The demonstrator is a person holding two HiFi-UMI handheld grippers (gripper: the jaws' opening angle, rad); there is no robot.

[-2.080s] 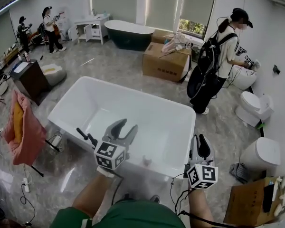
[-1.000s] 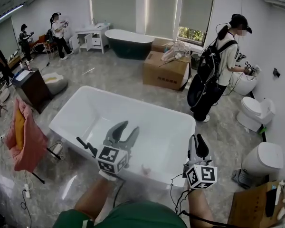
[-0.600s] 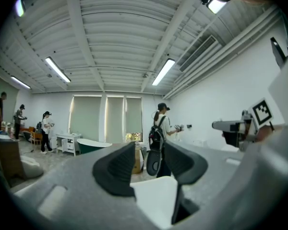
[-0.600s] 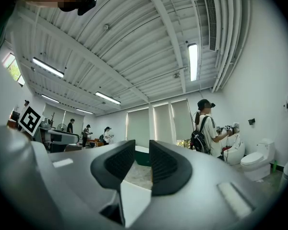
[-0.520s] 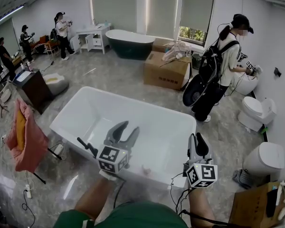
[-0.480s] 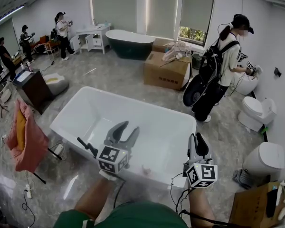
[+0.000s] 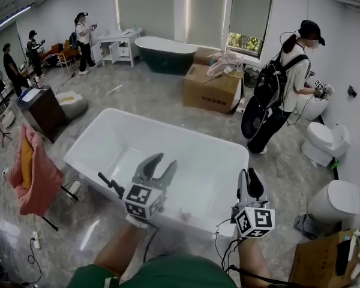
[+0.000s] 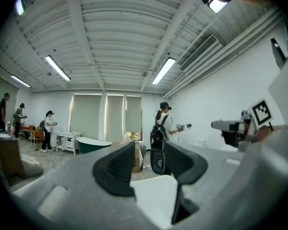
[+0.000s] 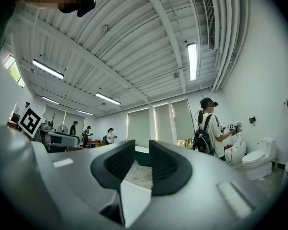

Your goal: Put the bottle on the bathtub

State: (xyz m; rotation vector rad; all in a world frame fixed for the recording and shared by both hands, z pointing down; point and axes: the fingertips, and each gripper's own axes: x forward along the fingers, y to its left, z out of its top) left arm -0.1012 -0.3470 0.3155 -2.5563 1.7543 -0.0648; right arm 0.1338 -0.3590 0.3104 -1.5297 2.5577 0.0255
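A long white bathtub (image 7: 84,141) lies right in front of me, empty apart from a small fitting (image 7: 184,215) by its near wall. I cannot make out any bottle in any view. My left gripper (image 7: 156,164) hovers over the tub's near rim, open, its jaws spread in a V with nothing between them. At the tub's near right corner my right gripper (image 7: 250,183) points upward, its jaws almost together and empty. Both gripper views look out at the room and ceiling; the left gripper (image 8: 149,162) and right gripper (image 9: 142,163) hold nothing there either.
A person with a black backpack (image 7: 283,89) stands beyond the tub's far right corner, by a basin. Toilets (image 7: 327,141) line the right wall. A cardboard box (image 7: 213,84), a dark green tub (image 7: 162,48), a dark cabinet (image 7: 43,108) and a pink cloth (image 7: 29,168) surround the tub.
Both grippers have stayed almost still over the tub's near rim. The person with the backpack has stepped a little to the right, and people at the far left have shifted.
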